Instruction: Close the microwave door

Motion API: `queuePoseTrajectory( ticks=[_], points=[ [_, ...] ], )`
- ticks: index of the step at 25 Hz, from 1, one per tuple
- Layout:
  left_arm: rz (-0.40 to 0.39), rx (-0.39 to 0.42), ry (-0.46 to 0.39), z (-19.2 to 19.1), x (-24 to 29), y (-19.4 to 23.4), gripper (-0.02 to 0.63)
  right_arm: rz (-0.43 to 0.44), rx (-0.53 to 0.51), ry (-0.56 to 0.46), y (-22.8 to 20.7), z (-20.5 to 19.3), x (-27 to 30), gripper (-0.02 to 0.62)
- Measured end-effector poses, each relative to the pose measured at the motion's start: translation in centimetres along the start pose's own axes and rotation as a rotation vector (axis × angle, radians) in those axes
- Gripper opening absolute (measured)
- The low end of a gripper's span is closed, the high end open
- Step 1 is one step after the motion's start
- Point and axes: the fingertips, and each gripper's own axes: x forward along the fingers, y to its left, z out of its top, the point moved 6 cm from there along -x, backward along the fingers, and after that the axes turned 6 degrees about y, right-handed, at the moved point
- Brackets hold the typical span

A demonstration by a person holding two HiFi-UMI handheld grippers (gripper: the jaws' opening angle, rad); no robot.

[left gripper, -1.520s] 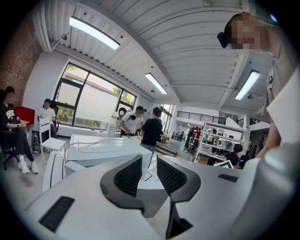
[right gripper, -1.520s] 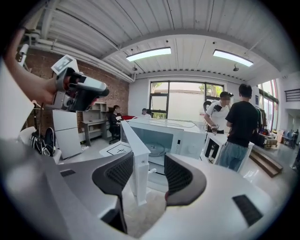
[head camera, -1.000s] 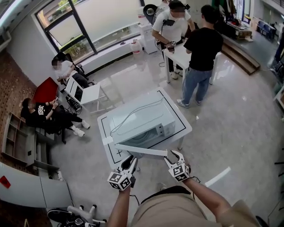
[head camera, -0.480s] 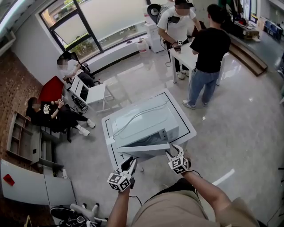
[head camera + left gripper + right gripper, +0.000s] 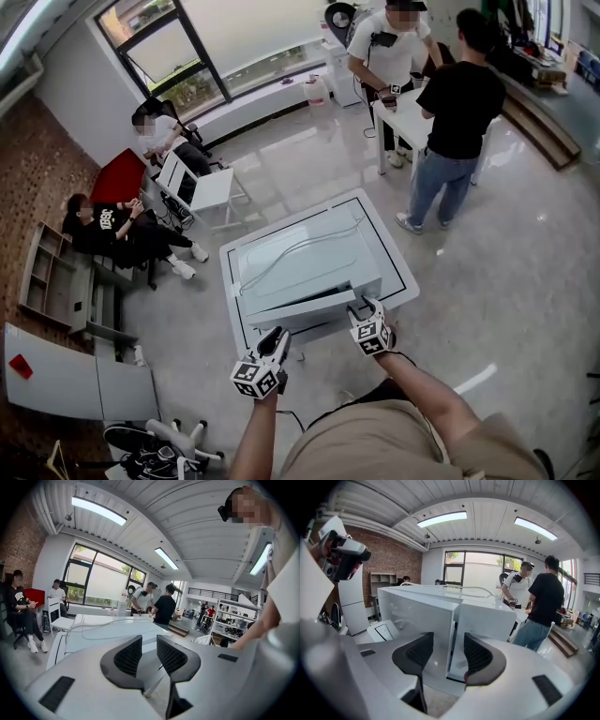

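Note:
A white microwave (image 5: 309, 262) sits on a white table (image 5: 401, 274) with a black border line. Its door (image 5: 298, 307) stands only a little ajar, with a narrow gap left at the free end. My right gripper (image 5: 366, 306) is at that free end, jaws apart, right against the door. In the right gripper view the door (image 5: 419, 616) fills the left and its edge runs up between the jaws of the right gripper (image 5: 448, 641). My left gripper (image 5: 277, 336) hangs below the table's front edge with nothing in it. Only a narrow gap separates the jaws of the left gripper (image 5: 149, 641).
A pale cable (image 5: 300, 242) lies on the microwave's top. Two people (image 5: 450, 122) stand by a white table at the back right. Two more sit at the left (image 5: 103, 230) beside a small white table (image 5: 202, 192). Grey shelves (image 5: 56, 291) and a chair base (image 5: 159, 445) are at the lower left.
The door has swung from wide open to nearly against the microwave body. My right gripper has moved forward with its free end. The left gripper has barely moved.

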Motion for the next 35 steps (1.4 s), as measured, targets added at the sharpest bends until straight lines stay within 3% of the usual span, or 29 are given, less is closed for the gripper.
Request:
queuePoseTrajectory(
  ticks=[5, 9, 10, 13, 19, 24, 35],
  points=[
    [0.024, -0.008, -0.002, -0.2, 0.1, 1.2, 0.087, -0.005, 0.089, 0.008, -0.8, 2.0, 1.2, 0.212],
    [0.028, -0.011, -0.001, -0.2, -0.6, 1.8, 0.087, -0.106, 0.171, -0.014, -0.6, 2.1, 1.4, 0.210],
    [0.025, -0.010, 0.002, -0.3, -0.7, 1.9, 0.087, -0.143, 0.225, -0.020, -0.6, 2.1, 1.6, 0.168],
    [0.016, -0.002, 0.010, -0.7, -0.8, 2.1, 0.087, -0.182, 0.311, -0.028, -0.7, 1.7, 2.2, 0.129],
    [-0.002, 0.009, -0.007, -0.9, -1.8, 2.3, 0.087, -0.102, 0.211, -0.043, -1.1, 3.3, 0.5, 0.129],
    [-0.017, 0.016, -0.050, 0.5, -3.3, 3.0, 0.087, -0.053, -0.016, -0.182, 0.6, 9.8, -3.5, 0.130],
    [0.010, 0.085, -0.207, 7.1, -7.6, 6.0, 0.087, 0.007, -0.070, -0.229, 1.8, 19.8, -5.1, 0.130]
  ],
)
